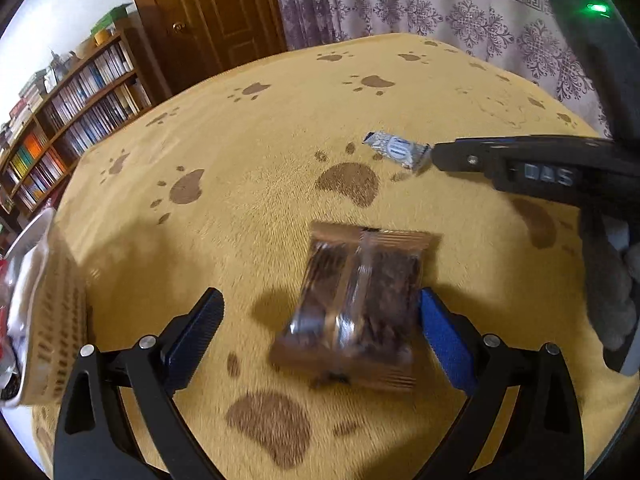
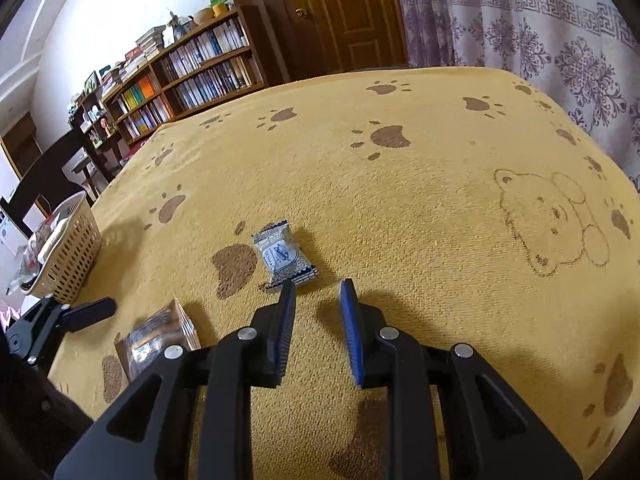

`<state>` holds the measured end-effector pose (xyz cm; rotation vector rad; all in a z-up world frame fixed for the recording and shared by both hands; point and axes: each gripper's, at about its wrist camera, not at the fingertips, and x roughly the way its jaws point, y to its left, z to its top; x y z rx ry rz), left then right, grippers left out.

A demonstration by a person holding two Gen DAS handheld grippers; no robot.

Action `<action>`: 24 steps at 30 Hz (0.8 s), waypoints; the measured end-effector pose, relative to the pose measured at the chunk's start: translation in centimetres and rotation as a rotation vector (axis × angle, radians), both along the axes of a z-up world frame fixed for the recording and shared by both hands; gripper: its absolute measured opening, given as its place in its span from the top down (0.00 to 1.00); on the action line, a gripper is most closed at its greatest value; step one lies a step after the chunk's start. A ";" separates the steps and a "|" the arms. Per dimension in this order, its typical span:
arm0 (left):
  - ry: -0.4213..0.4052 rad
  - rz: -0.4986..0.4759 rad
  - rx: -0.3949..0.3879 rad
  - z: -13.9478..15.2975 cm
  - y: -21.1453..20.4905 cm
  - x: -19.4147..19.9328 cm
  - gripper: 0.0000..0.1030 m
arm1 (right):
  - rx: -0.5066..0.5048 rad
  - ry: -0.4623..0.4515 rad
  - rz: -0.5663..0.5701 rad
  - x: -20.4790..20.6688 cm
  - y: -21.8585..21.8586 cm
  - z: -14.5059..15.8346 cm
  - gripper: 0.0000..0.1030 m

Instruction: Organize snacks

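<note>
Between the black jaws with blue pads [image 1: 446,340] lies a brown packet [image 1: 352,304], clear in the middle over dark contents. Ahead of the other jaws, a white packet [image 2: 283,255] carries a blue oval emblem. The blanket [image 2: 400,208] below is mustard yellow with brown paw prints and an outlined bear. Left of the jaws stands a beige perforated basket [image 2: 70,256].

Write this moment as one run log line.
left gripper: open around brown snack packet | right gripper: open, empty | white candy: on blanket
</note>
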<state>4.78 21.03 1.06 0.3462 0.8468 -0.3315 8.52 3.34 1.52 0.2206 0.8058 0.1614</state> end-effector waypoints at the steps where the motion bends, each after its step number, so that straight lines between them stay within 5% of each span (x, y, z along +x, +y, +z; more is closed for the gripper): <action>1: 0.009 0.000 -0.013 -0.1 0.1 0.4 0.05 | 0.005 -0.002 -0.001 0.0 -0.1 0.0 0.77; 5: 0.047 0.012 -0.080 -0.3 0.7 1.0 0.07 | 0.006 -0.005 0.004 -0.1 0.0 0.0 0.76; 10: 0.034 0.016 -0.130 -0.1 1.2 0.2 0.44 | -0.001 -0.019 0.012 0.0 0.2 0.3 0.74; 16: 0.023 0.059 -0.184 0.6 2.6 -0.2 0.47 | -0.030 -0.038 0.022 0.6 0.6 1.1 0.55; 24: -0.044 0.090 -0.228 3.3 4.6 -1.4 0.47 | -0.137 -0.039 0.094 3.3 3.3 1.6 0.54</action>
